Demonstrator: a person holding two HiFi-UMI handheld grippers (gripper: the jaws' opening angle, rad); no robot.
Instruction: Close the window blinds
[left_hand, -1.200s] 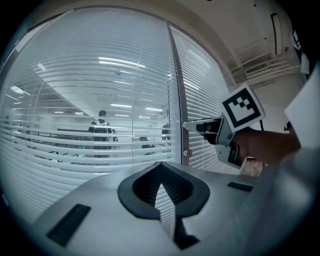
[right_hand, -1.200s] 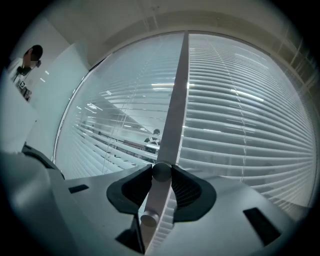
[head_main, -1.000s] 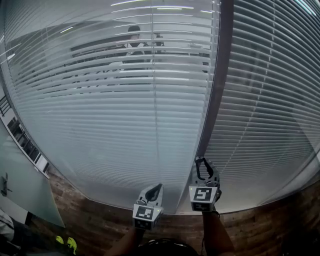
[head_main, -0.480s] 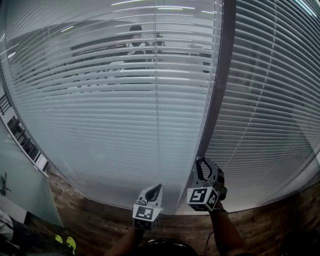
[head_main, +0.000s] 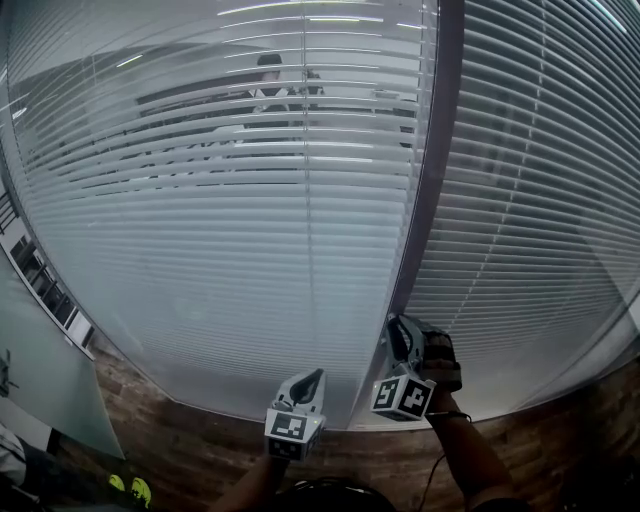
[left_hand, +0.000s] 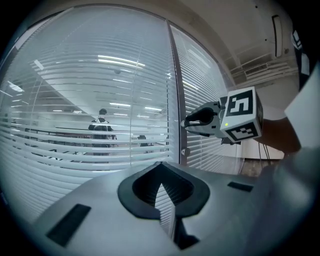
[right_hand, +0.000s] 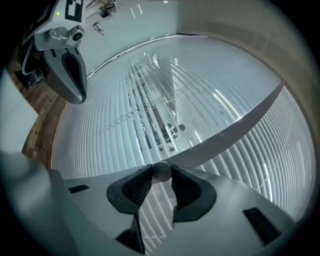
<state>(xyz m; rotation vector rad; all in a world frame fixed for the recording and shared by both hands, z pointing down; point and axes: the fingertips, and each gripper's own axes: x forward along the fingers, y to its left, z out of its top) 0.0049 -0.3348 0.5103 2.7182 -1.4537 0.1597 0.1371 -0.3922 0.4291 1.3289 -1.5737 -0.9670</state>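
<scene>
Right tool (right_hand: 161, 170) pinching knob (right_hand: 161, 173), blinds (head_main: 250, 230) apparently half-open

An office: tall slatted blinds (head_main: 230, 220) left and right of a dark mullion (head_main: 437, 170), ceiling strip lights (left_hand: 117, 61) far beyond, wood-patterned floor (head_main: 200, 440) near.

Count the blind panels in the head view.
2: the left blind, left of the dark post; the right blind, right of it. Others may lie outside the picture.
</scene>
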